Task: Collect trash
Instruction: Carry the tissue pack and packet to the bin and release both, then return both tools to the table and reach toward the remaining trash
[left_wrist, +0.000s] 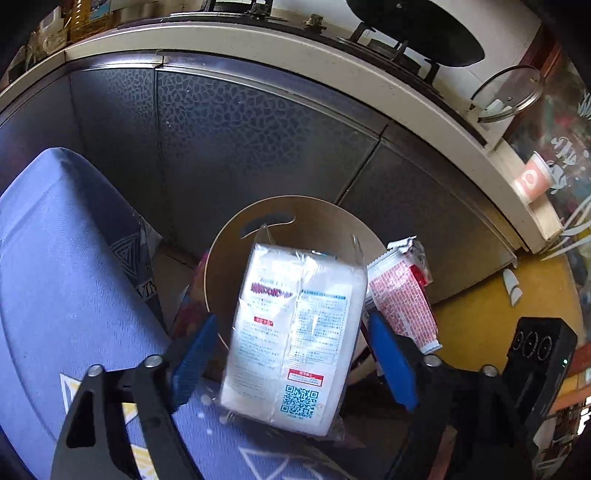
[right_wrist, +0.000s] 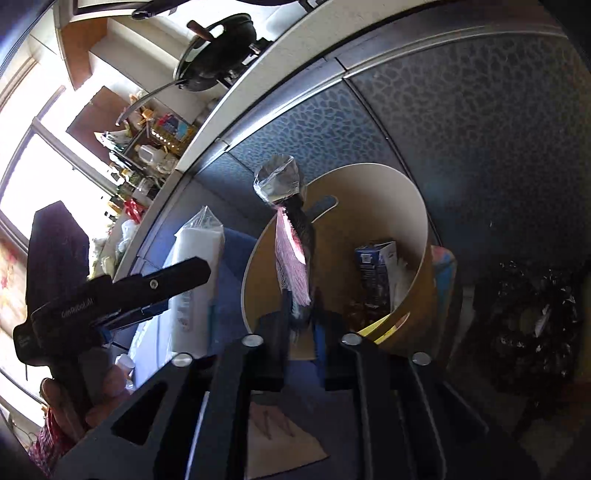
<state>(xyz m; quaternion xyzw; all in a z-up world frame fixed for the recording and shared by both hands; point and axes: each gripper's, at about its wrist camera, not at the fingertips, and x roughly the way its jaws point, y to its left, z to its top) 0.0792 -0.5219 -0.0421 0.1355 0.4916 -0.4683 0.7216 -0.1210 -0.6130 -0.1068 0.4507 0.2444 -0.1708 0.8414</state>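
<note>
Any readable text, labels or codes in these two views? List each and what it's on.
"GenRobot.AI": white lettering on the left gripper body, right wrist view.
QR code, no legible words: white packet; its blue and red print is too blurred to read.
Red-and-white wrapper: dense print, too small to read.
Blue box inside the bin: print illegible.

A black pan (left_wrist: 417, 29) sits on the stove above grey patterned cabinet doors (left_wrist: 258, 147), with a glass lid (left_wrist: 511, 94) just beside it.
</note>
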